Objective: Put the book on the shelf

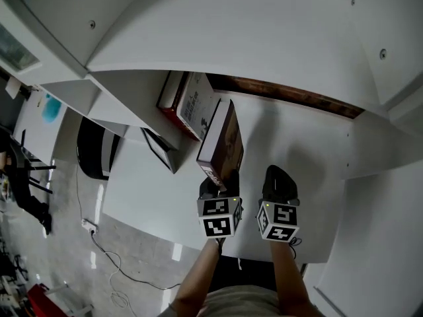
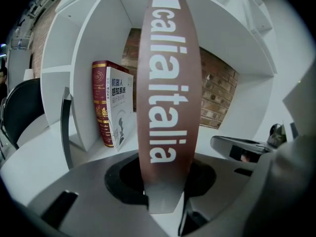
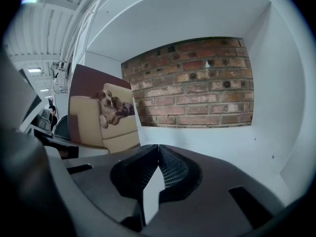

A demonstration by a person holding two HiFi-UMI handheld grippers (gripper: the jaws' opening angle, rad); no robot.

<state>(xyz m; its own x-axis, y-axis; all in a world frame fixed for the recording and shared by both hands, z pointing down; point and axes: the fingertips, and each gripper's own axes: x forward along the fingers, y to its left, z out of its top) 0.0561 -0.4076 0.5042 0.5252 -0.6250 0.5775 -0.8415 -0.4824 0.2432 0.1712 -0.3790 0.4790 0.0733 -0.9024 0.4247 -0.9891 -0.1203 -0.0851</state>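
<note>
A brown-spined book (image 2: 168, 83) stands upright on the white shelf board (image 1: 291, 150), its spine toward me. My left gripper (image 2: 165, 184) is shut on the lower end of that spine. In the head view the book (image 1: 223, 142) stands just in front of the left gripper (image 1: 220, 180). The right gripper view shows its cover (image 3: 101, 115), a dog on a sofa. My right gripper (image 3: 158, 152) is shut on nothing, its tips touching, and sits to the right of the book (image 1: 278, 179).
A red book and a white book (image 2: 111, 105) lean against the compartment's left wall (image 1: 188, 103). A brick wall (image 3: 195, 83) closes the back. A dark thin panel (image 1: 160, 149) and a black chair (image 1: 96, 147) are at the left. The floor has a cable (image 1: 106, 249).
</note>
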